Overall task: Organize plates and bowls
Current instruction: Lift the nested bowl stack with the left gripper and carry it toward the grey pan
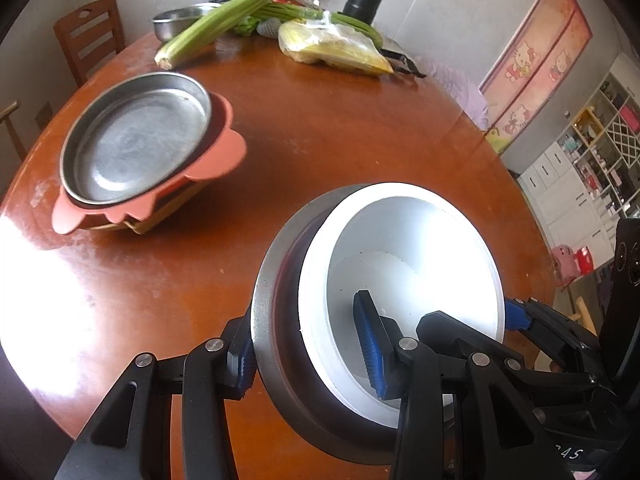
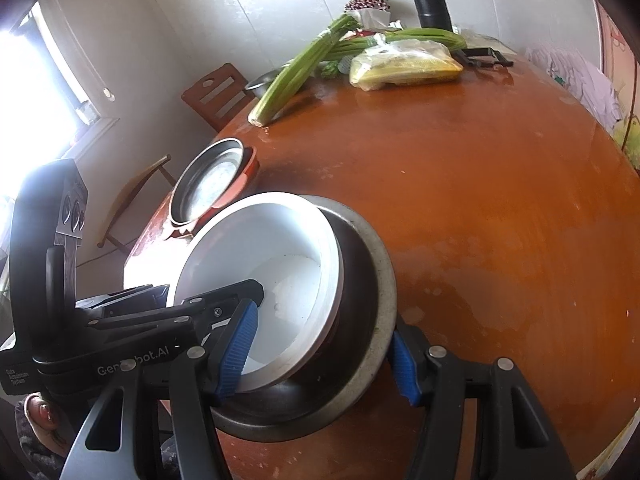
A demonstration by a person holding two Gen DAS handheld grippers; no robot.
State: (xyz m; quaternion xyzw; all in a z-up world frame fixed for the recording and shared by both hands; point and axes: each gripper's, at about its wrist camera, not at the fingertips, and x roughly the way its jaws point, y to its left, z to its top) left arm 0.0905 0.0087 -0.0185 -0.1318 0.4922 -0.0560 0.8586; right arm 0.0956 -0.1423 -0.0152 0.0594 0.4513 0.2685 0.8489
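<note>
A: The white round plastic bowl (image 1: 404, 280) sits nested in a grey metal bowl (image 1: 268, 320), lower centre of the left wrist view. Glare washes out its far rim.

B: And the left gripper (image 1: 308, 344)?

A: Pinching both walls together: one blue pad inside the white bowl, the other outside the metal one.

B: The right gripper (image 2: 320, 356)?

A: Lower centre of its view, clamped likewise on the nested rims, one pad in, one out. Its arms are cut off by the bottom edge.

B: Beyond them?

A: A steel round pan (image 1: 136, 140) on a terracotta scalloped tray (image 1: 224, 152), left of centre on the brown wooden table (image 1: 340, 132). Whatever is beneath the tray is hard to make out.
</note>
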